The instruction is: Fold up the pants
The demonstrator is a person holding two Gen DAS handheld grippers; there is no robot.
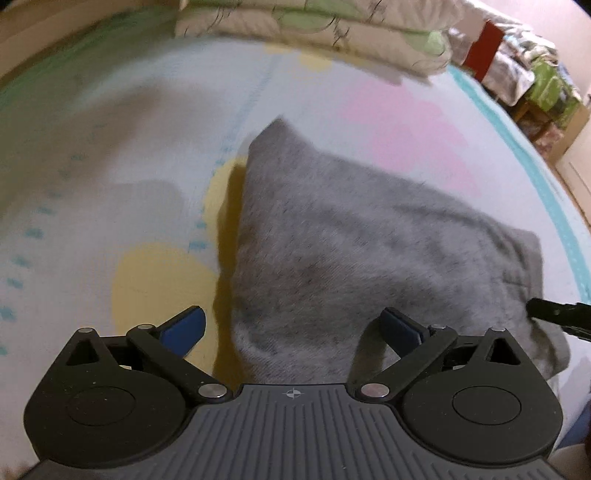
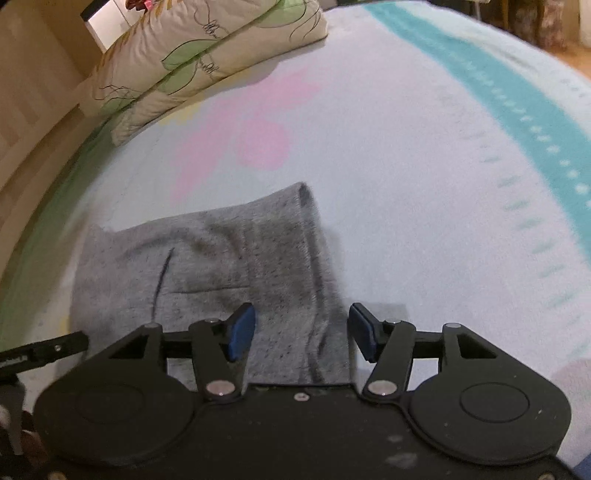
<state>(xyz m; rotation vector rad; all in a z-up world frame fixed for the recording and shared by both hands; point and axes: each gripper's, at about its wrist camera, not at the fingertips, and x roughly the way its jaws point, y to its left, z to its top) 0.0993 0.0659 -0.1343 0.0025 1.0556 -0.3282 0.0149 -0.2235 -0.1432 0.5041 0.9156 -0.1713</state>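
Left wrist view: the left tongs [image 1: 291, 326] stand wide apart, their two blue-padded fingers [image 1: 186, 326] holding nothing. Between and beyond them lies one pair of grey pants [image 1: 332, 240], folded into a compact bundle on the bed [image 1: 110, 147], whose sheet is pale with pink and yellow patches and a teal band along the right side. The bundle's near edge reaches down between the fingers; its far corner points away to the left. At the right edge, the black tip of the right tongs [image 1: 557, 317] pokes in just beside the bundle's right end. At the far end of the bed sit two stacked pillows [image 1: 314, 29] with a green leaf print. Right wrist view: the right tongs [image 2: 301, 330] are also open wide and empty, with the pants [image 2: 207, 266] beneath and beyond them, mostly to the left. One dark line runs across the fabric on its left part. The left tongs [image 2: 44, 350] enter at the near left edge. The two pillows [image 2: 207, 59] lie far left.
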